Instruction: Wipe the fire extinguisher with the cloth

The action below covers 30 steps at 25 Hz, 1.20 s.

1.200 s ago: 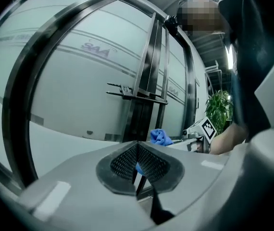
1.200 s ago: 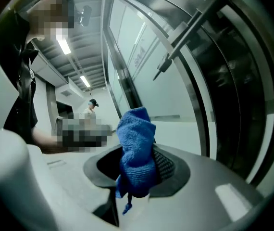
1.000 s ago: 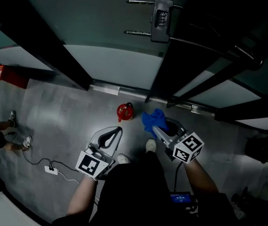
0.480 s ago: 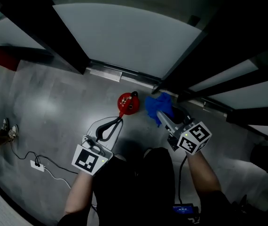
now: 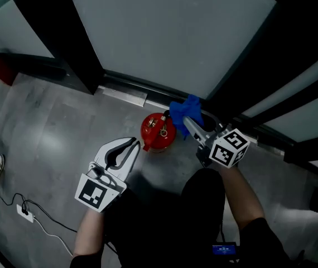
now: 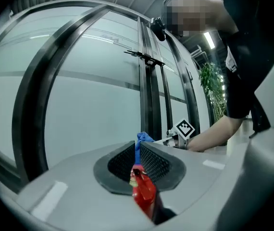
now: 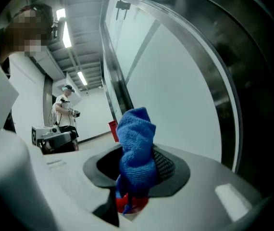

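Observation:
A red fire extinguisher (image 5: 158, 132) stands on the grey floor in front of a glass wall, seen from above in the head view. My right gripper (image 5: 188, 123) is shut on a bunched blue cloth (image 5: 186, 110), which sits at the extinguisher's upper right side. In the right gripper view the cloth (image 7: 136, 148) stands up between the jaws, with the red extinguisher (image 7: 127, 203) just below it. My left gripper (image 5: 134, 144) is shut and holds nothing, its tips just left of the extinguisher. The left gripper view shows the extinguisher (image 6: 144, 194) close ahead through the narrow slit.
Dark metal frames and frosted glass panels (image 5: 164, 32) rise right behind the extinguisher, with a metal threshold (image 5: 124, 95) at their foot. A white power strip with its cable (image 5: 22, 210) lies at lower left. Another person (image 7: 65, 107) stands far off.
Both grippers have closed in on the extinguisher, which now looks larger and nearer. The cloth has come from beside it up against its right side. The left tips now reach it.

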Available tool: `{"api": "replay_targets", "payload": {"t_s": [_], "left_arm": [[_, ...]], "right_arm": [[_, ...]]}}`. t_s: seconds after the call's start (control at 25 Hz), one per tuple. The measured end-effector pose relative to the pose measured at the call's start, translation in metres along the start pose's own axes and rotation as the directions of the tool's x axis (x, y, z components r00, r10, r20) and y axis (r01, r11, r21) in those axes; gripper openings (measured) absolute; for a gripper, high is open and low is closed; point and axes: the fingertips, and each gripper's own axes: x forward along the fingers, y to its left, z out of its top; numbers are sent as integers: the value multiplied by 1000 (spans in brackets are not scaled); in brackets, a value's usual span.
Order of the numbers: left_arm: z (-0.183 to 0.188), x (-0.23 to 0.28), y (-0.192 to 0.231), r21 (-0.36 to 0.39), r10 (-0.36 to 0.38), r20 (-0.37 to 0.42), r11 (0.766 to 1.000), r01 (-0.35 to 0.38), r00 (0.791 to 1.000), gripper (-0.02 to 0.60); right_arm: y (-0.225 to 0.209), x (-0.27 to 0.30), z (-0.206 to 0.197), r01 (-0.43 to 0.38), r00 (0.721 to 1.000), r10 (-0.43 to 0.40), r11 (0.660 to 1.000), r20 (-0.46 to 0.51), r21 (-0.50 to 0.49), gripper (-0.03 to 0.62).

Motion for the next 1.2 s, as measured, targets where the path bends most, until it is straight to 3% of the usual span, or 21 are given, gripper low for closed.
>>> {"api": "replay_targets", "payload": {"t_s": [0.12,0.44,1.08,1.2], "left_arm": [[-15,-8,2,-27,36,-10,999,-37,999,38],[-36,-27,4,-36,87,-40,995,-89,995,38],[-57,-28,-16,-44,95,-46,994,-97,994,37],[-59,-27,-18,-39,88,-44,995,-90,995,37]], "right_arm": [[-2,13,-23,-9,999,11,998,-31,67,135],[-6,28,-56,42,991,-40,999,-129,13,135],[16,-1,-86,70,963,-93,993,-254,-100,135],[26,-5,-92,64,954,-109,984,-281,-165,135]]}}
